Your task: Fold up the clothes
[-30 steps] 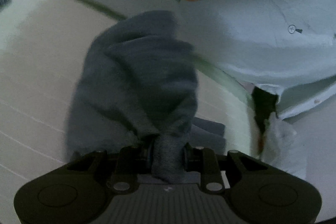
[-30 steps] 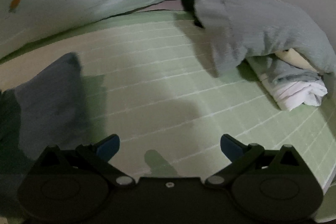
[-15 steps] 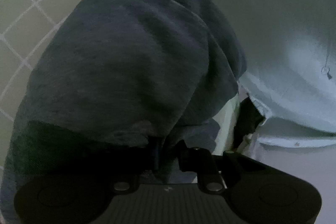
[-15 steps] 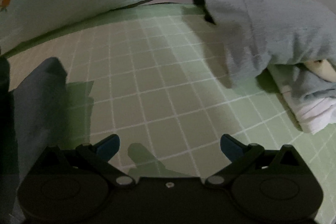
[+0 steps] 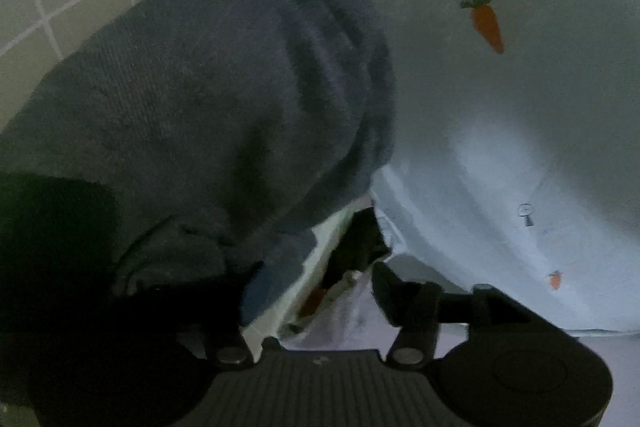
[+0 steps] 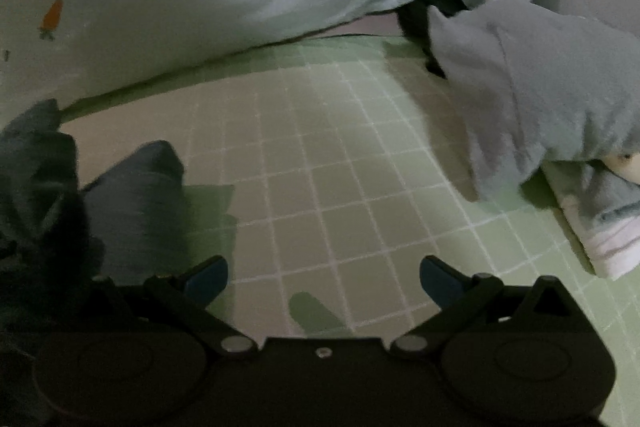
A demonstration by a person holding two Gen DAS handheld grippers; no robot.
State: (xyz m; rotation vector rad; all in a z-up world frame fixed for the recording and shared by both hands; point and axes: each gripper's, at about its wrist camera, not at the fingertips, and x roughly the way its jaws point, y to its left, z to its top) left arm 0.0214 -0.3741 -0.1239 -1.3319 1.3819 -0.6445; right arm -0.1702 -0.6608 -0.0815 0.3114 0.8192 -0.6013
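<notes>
Across the green gridded mat (image 6: 328, 187), the right claw (image 6: 323, 273) hovers with fingers spread wide, gripping nothing. At nine o'clock lies the dark grey garment (image 6: 132, 195). It bulges over the left claw (image 5: 316, 291), whose left finger is buried in cloth; I cannot tell its grip. A carrot-print sheet (image 5: 520, 107) sits at three o'clock.

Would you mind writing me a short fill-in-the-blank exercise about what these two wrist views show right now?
1. The little vegetables printed on the pale blue fabric are ____.
2. The mat under the clothes is marked with a white ____ pattern.
3. The right tool has its fingers spread ____, with nothing between them.
4. The dark blue-grey garment fills the ____ wrist view.

Missing words: carrots; grid; open; left
</notes>
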